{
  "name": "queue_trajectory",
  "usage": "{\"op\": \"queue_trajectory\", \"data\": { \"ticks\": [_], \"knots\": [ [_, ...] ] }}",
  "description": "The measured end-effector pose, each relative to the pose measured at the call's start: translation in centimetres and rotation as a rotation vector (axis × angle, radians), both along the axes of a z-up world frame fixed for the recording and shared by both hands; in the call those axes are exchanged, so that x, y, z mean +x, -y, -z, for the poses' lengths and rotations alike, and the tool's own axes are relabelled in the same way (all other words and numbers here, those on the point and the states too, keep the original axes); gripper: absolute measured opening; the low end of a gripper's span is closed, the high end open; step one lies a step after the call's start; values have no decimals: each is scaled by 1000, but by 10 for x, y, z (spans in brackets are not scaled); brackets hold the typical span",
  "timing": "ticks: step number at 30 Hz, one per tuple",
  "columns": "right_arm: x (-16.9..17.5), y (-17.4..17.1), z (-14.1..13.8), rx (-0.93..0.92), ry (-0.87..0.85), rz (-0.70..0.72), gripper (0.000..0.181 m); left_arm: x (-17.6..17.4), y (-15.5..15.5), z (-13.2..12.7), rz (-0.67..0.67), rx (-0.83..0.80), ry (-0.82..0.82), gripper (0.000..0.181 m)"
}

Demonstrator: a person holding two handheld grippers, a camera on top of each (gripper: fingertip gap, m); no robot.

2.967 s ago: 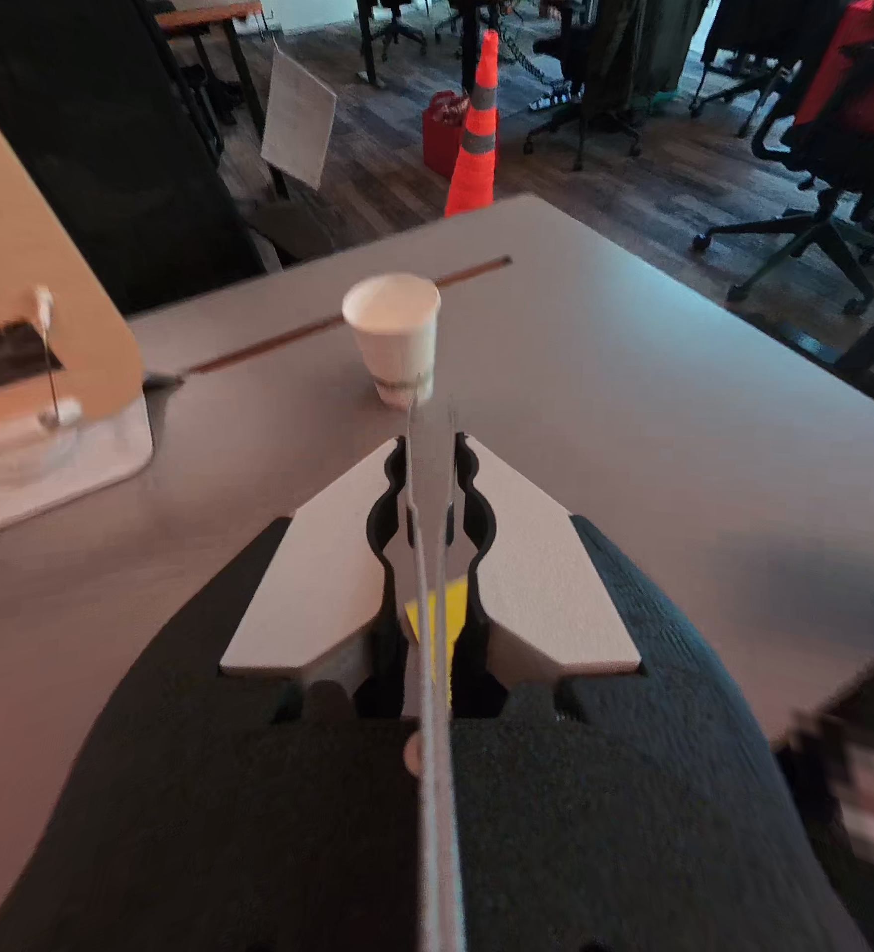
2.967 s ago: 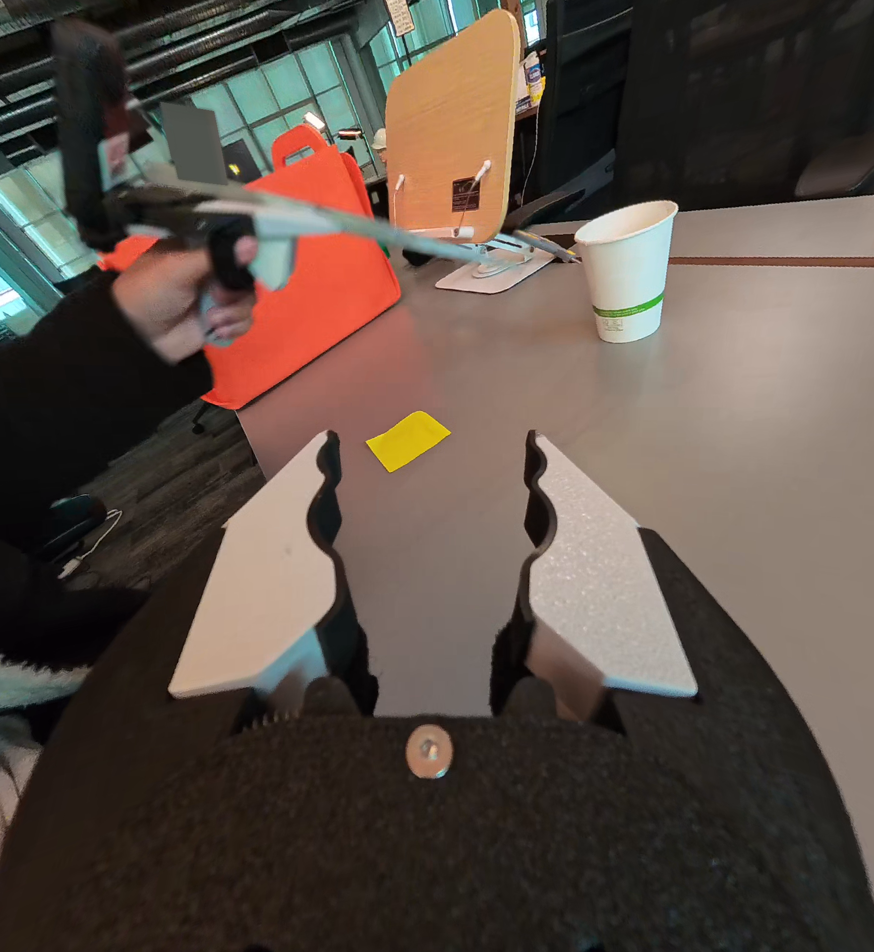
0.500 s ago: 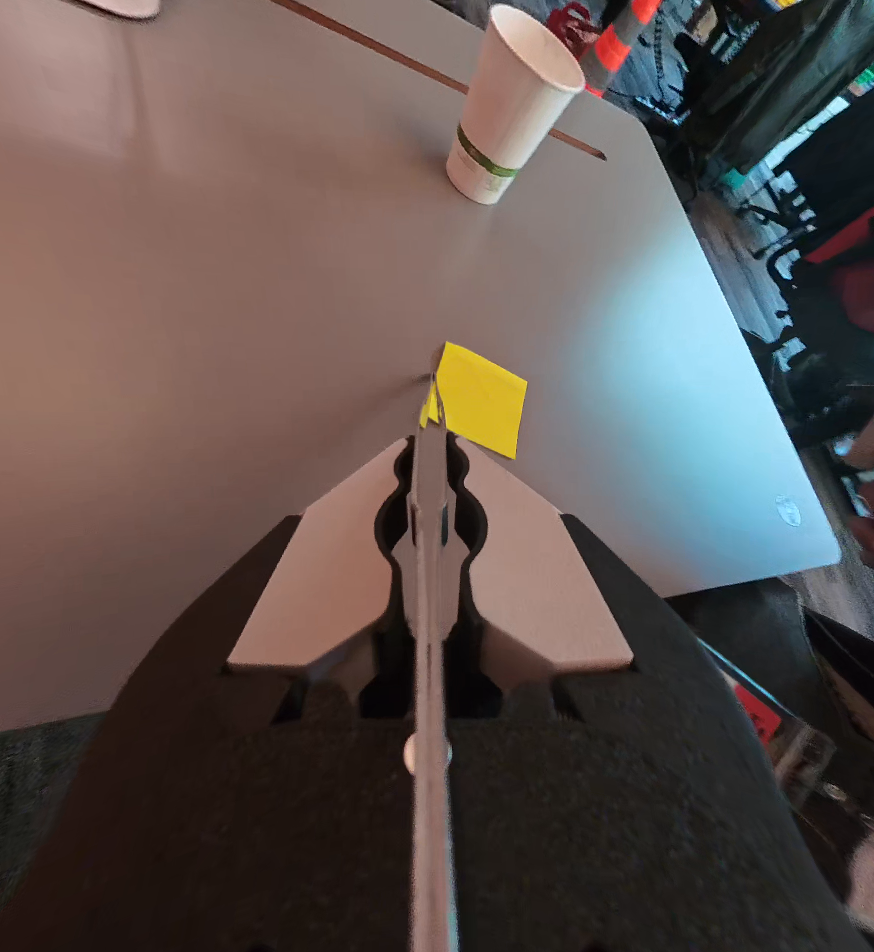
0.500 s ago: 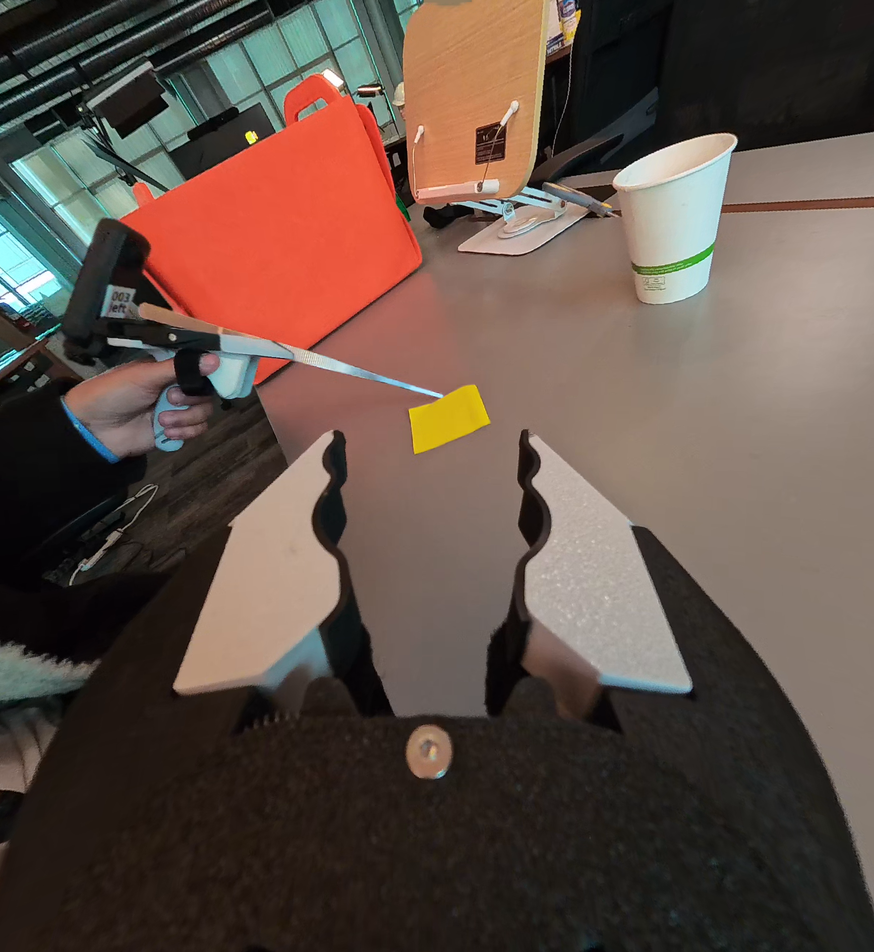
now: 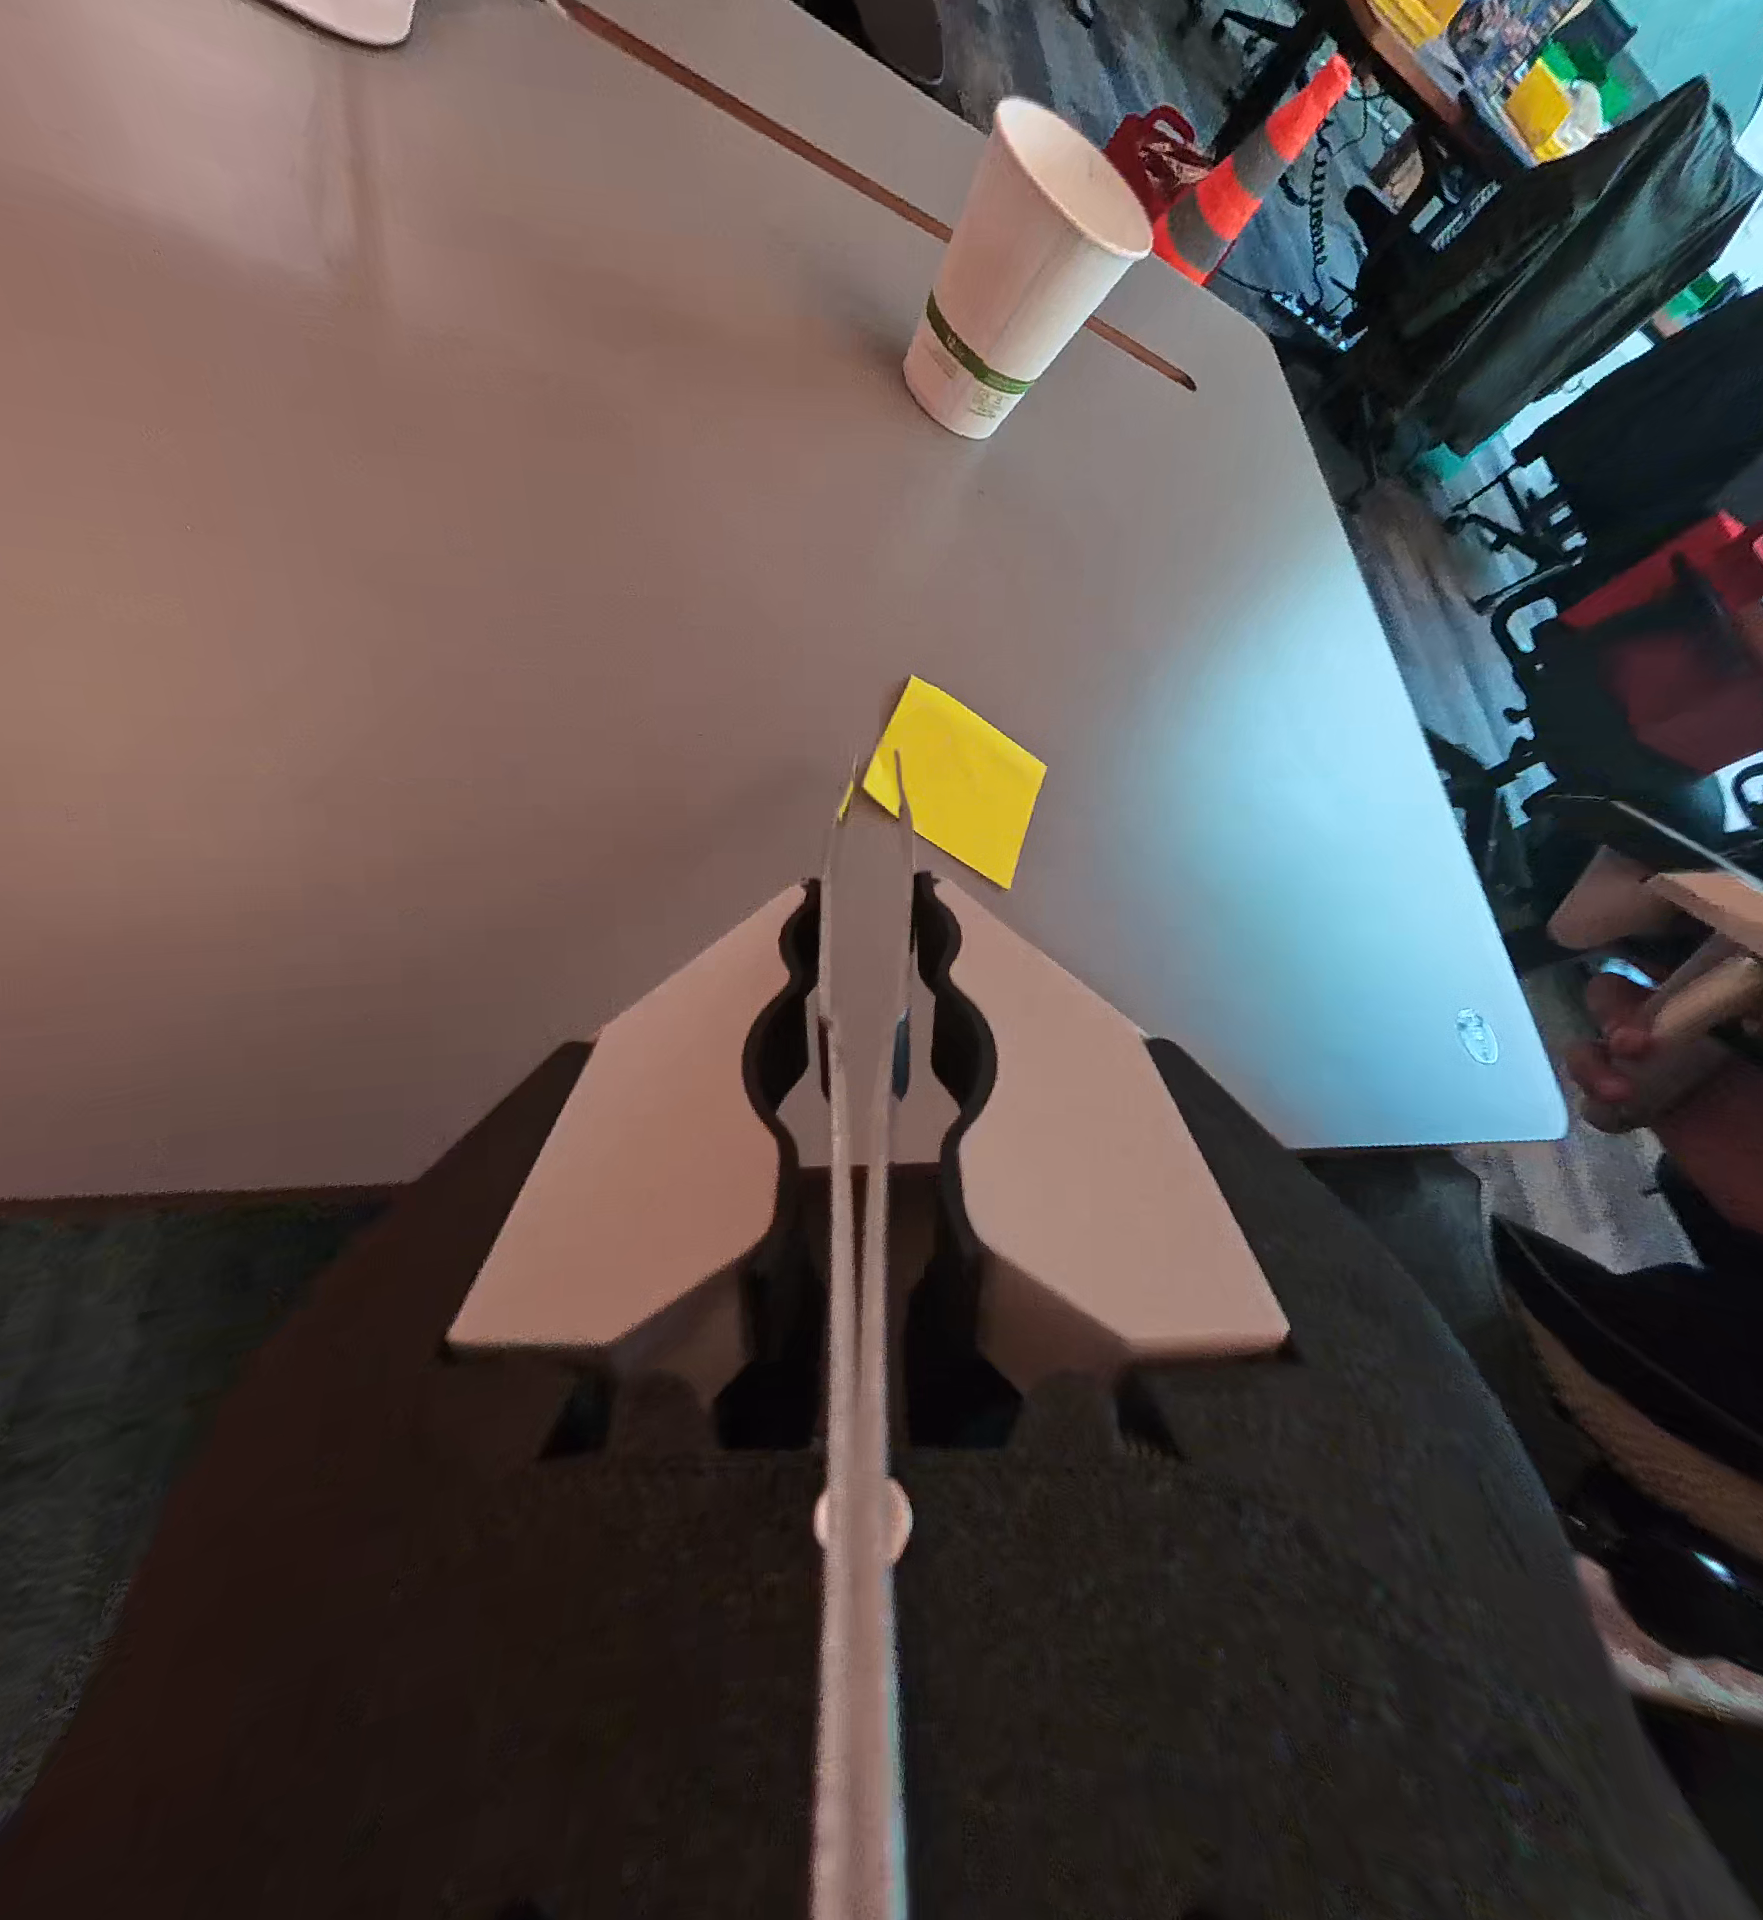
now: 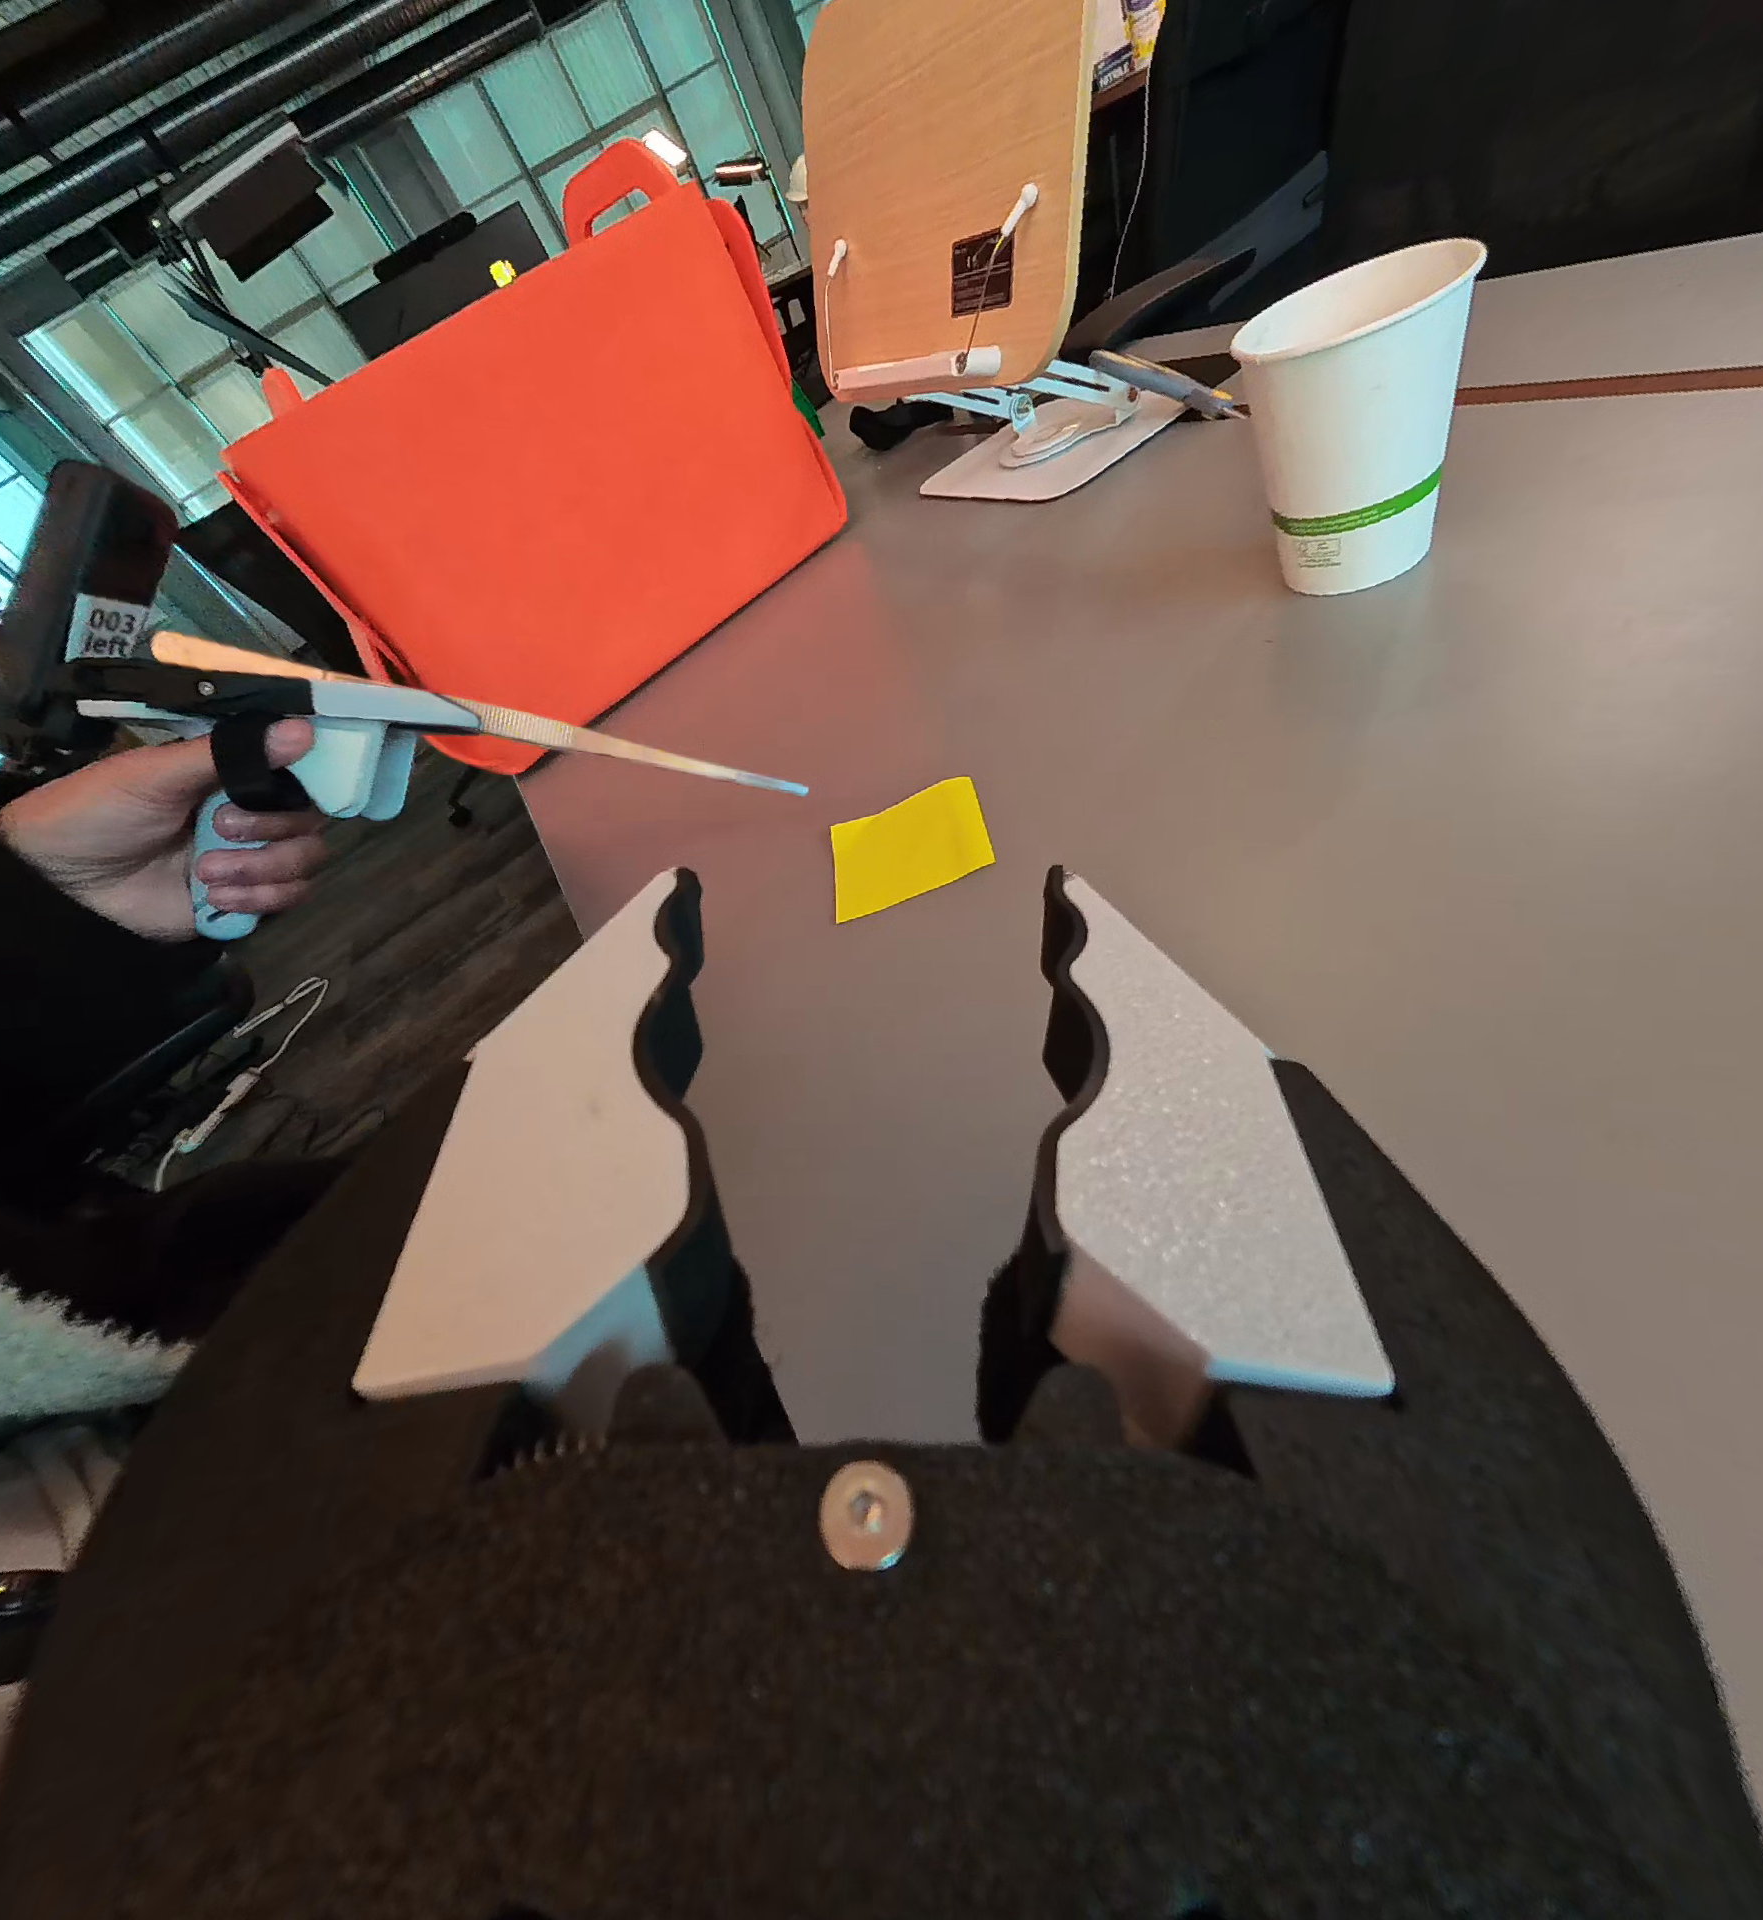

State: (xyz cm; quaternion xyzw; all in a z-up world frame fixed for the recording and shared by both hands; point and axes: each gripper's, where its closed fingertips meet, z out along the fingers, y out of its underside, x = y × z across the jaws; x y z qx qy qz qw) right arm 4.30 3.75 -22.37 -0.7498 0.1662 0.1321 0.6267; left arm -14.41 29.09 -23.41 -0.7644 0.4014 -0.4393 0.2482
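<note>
my right gripper (image 6: pixel 866 883) is hanging wide apart over the grey table (image 6: pixel 1376 831). my left gripper (image 5: pixel 864 894) is clamping metal tweezers (image 5: pixel 861 1039), tips just above the yellow note (image 6: pixel 908 847). a paper cup (image 6: pixel 1360 426) is standing beyond.

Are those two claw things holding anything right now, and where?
The left gripper clamps metal tweezers around their midsection. The right gripper is open, holding nothing.

Left gripper (image 5: pixel 866 914): fingers closed around metal tweezers (image 5: pixel 861 1143) running forward between them, tips slightly parted. A hand (image 6: pixel 144 842) in a dark sleeve grips its handle. Right gripper (image 6: pixel 866 904): fingers wide apart, nothing between them, angled down.
</note>
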Motion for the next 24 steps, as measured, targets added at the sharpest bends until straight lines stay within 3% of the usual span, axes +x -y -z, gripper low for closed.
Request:
{"op": "queue_trajectory", "data": {
  "ticks": [24],
  "knots": [
    [1,1,-2,5,5,5,65,9,1,22,-15,-82,-29,15]
  ]
}}
